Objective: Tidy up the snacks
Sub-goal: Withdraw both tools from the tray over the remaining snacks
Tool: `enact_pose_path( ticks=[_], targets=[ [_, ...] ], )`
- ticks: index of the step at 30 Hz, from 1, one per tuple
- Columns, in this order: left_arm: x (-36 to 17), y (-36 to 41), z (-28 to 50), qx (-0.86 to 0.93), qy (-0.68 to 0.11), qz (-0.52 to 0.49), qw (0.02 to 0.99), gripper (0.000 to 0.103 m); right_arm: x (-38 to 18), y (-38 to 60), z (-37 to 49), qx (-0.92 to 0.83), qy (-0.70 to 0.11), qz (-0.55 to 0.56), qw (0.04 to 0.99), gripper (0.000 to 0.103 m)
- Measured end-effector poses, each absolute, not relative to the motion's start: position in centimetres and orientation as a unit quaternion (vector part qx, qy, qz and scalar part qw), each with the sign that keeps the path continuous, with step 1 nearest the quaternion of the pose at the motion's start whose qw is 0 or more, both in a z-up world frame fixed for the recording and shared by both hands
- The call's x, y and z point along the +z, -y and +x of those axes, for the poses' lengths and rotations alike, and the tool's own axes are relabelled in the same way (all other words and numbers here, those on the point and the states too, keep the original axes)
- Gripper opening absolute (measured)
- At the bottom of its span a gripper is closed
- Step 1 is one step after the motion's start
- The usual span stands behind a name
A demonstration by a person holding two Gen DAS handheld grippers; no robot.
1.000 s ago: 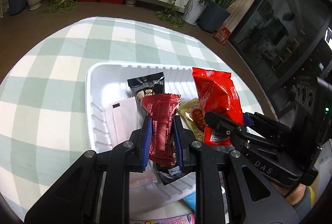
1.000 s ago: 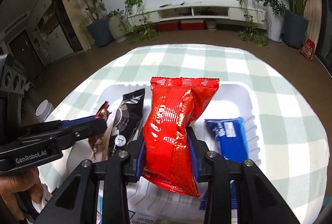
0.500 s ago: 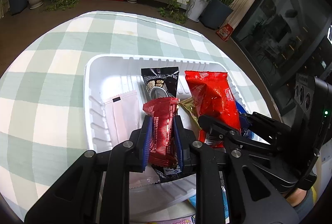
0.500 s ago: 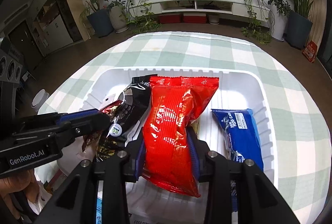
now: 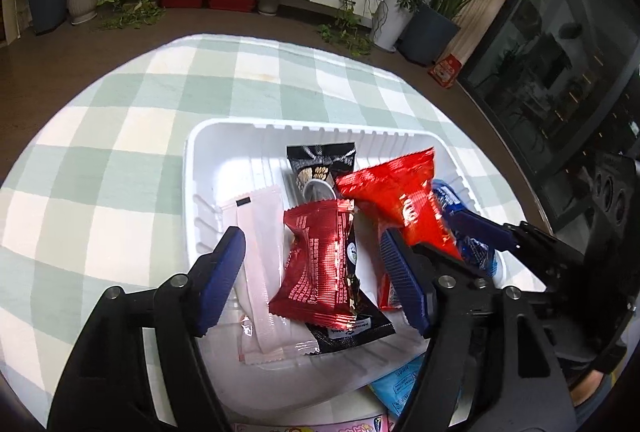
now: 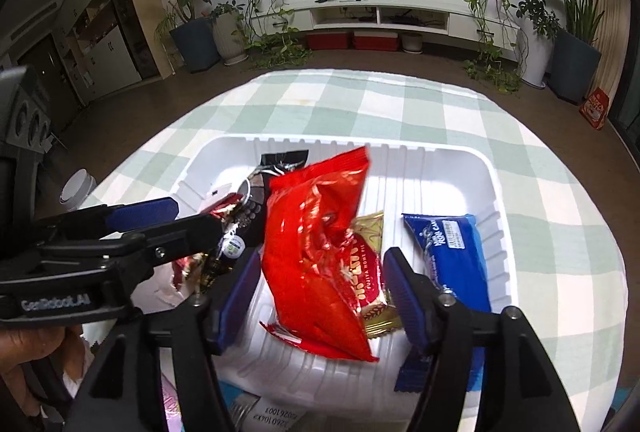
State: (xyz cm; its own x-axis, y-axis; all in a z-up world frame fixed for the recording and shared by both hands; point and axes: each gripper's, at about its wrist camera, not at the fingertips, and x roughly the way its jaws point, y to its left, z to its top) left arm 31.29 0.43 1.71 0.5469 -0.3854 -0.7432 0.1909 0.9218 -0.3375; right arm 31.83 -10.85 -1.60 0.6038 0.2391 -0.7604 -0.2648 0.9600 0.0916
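With both grippers' fingers apart, left gripper (image 5: 312,272) over the dark red packet (image 5: 318,264), right gripper (image 6: 316,292) around the red bag (image 6: 320,252), drop-off into the tray (image 6: 492,191) looks done; next, probably back out and fetch more.

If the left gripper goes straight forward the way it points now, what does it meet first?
Probably the dark red foil snack packet, which lies between the open fingers of the left gripper, on top of a black packet in the white plastic tray. Depth is unclear.
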Motion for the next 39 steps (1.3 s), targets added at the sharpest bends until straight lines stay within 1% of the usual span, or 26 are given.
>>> enact_pose_path(
  ticks=[4, 5, 6, 8, 9, 11, 14, 17, 22, 25, 27, 29, 33, 39],
  targets=[
    [2.9, -0.6, 30.5, -0.163, -0.429, -0.108, 0.882, 0.080, 0.1, 12.6, 31.3, 0.134, -0.408, 0.008, 0.903, 0.073],
    [3.2, -0.7, 30.3, -0.163, -0.425, -0.107, 0.884, 0.086, 0.7, 13.4, 31.2, 0.133, -0.400, 0.021, 0.906, 0.076],
    [3.6, -0.8, 29.9, -0.163, -0.422, -0.106, 0.886, 0.089, 1.1, 13.8, 31.1, 0.131, -0.395, 0.029, 0.909, 0.079],
    [4.4, -0.9, 29.1, -0.159, -0.412, -0.099, 0.892, 0.100, 2.2, 15.7, 30.8, 0.125, -0.379, 0.064, 0.915, 0.082],
    [4.9, -1.1, 28.4, -0.155, -0.404, -0.094, 0.896, 0.102, 2.5, 16.3, 30.7, 0.123, -0.374, 0.076, 0.916, 0.083],
    [6.0, -1.4, 26.8, -0.149, -0.387, -0.084, 0.906, 0.103, 3.4, 18.3, 30.3, 0.110, -0.360, 0.109, 0.920, 0.084],
    [7.3, -2.0, 23.5, -0.147, -0.372, -0.065, 0.914, 0.103, 4.7, 20.6, 29.0, 0.098, -0.332, 0.145, 0.927, 0.090],
    [8.0, -2.9, 19.4, -0.138, -0.362, -0.058, 0.920, 0.103, 5.8, 21.9, 27.0, 0.087, -0.306, 0.152, 0.936, 0.094],
    [7.0, -4.2, 12.1, -0.124, -0.345, -0.059, 0.928, 0.103, 6.1, 22.3, 23.3, 0.079, -0.291, 0.139, 0.943, 0.094],
    [5.1, -4.5, 8.2, -0.123, -0.361, -0.084, 0.920, 0.103, 5.5, 21.7, 20.7, 0.078, -0.295, 0.125, 0.944, 0.094],
    [3.7, -4.5, 6.0, -0.127, -0.388, -0.112, 0.906, 0.103, 5.0, 21.3, 18.9, 0.075, -0.297, 0.113, 0.945, 0.094],
    [2.6, -3.9, 4.6, -0.133, -0.412, -0.118, 0.894, 0.103, 4.4, 21.0, 16.9, 0.067, -0.302, 0.103, 0.945, 0.094],
    [1.6, -0.9, 2.5, -0.147, -0.427, -0.045, 0.891, 0.103, 3.2, 21.1, 14.0, 0.058, -0.316, 0.107, 0.941, 0.094],
    [1.5, 0.4, 2.8, -0.139, -0.445, -0.009, 0.885, 0.102, 2.0, 20.8, 12.4, 0.053, -0.334, 0.102, 0.936, 0.094]
  ],
)
